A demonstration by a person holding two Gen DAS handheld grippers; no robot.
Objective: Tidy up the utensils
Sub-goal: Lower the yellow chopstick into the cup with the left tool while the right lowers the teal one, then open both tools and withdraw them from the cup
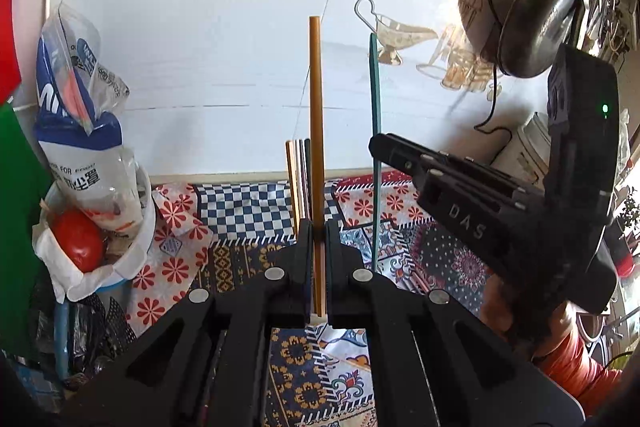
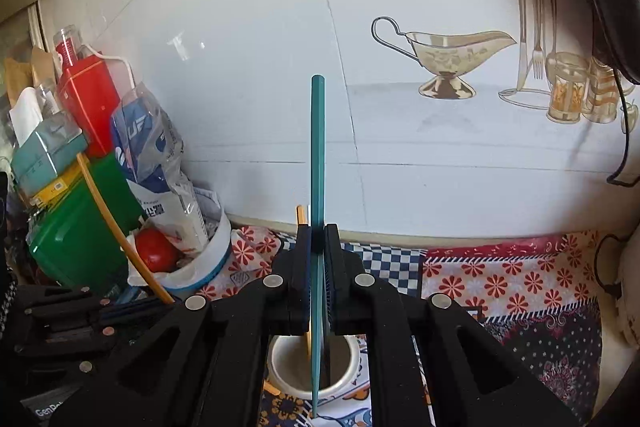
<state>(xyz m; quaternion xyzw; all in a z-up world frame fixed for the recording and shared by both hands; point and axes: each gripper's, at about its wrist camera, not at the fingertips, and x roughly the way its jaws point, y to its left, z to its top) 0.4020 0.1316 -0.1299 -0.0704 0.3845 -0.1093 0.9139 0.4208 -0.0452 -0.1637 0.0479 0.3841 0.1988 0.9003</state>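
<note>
A white cup [image 2: 280, 367] held chopsticks; above it the right gripper [image 2: 319, 239] pinched a teal chopstick [image 2: 318, 147], the left gripper [image 1: 319, 231] a tan one [image 1: 316, 107].

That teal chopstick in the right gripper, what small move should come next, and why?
Probably lower it a little, straight down. The right gripper is shut on the teal chopstick, which stands upright with its tip beside the rim of the white cup, where another stick already rests. That is only a judgement.
</note>
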